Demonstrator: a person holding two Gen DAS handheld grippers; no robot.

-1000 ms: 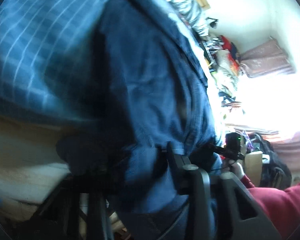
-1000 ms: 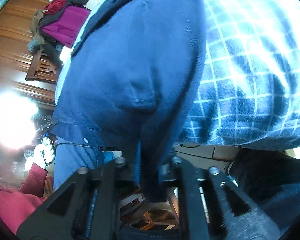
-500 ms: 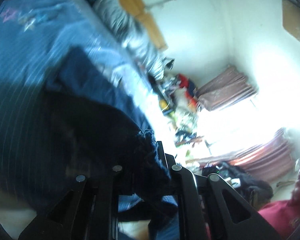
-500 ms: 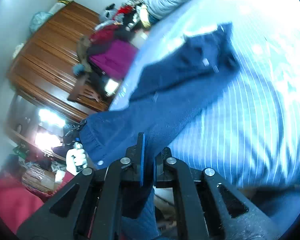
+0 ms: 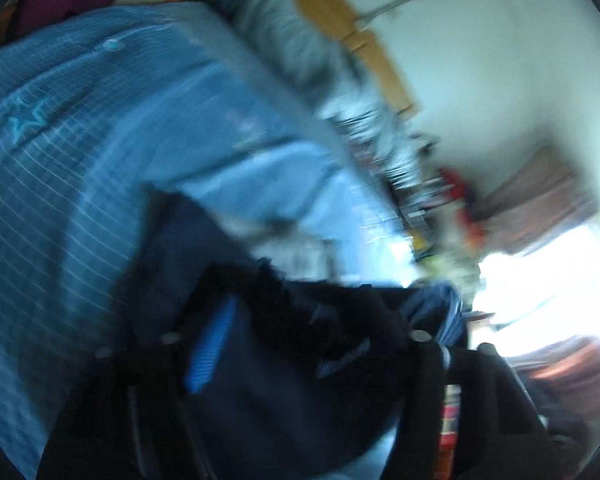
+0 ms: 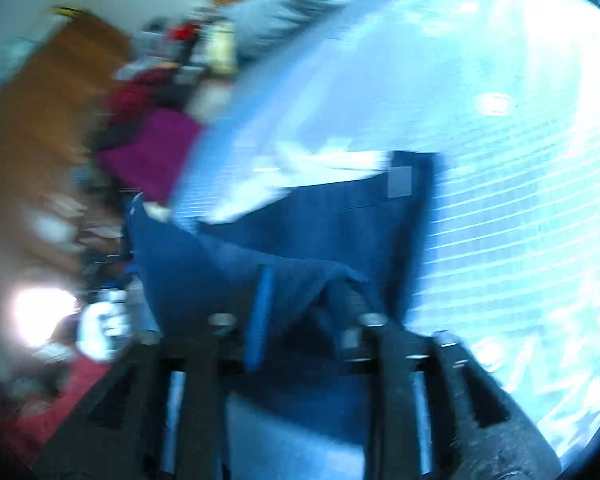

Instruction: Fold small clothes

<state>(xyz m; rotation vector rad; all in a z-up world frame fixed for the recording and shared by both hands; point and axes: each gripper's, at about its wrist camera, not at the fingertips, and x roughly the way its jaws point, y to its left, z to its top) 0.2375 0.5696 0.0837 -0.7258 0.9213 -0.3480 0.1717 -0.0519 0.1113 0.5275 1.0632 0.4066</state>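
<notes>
The navy garment [image 5: 260, 380] is soft, light cloth, so it will sag and is best held at its edges. It lies on the blue checked bed cover [image 5: 80, 200]. The left gripper [image 5: 296, 344] has its 2 fingers apart, cloth draped between them. The right gripper [image 6: 296, 320] is also spread, the garment's near fold bunched between its fingers.

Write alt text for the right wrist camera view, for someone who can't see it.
Blurred by motion, the right gripper has its fingers spread, with a dark blue garment bunched between them, lying on a light blue checked bedcover. A wooden wardrobe stands behind.
</notes>
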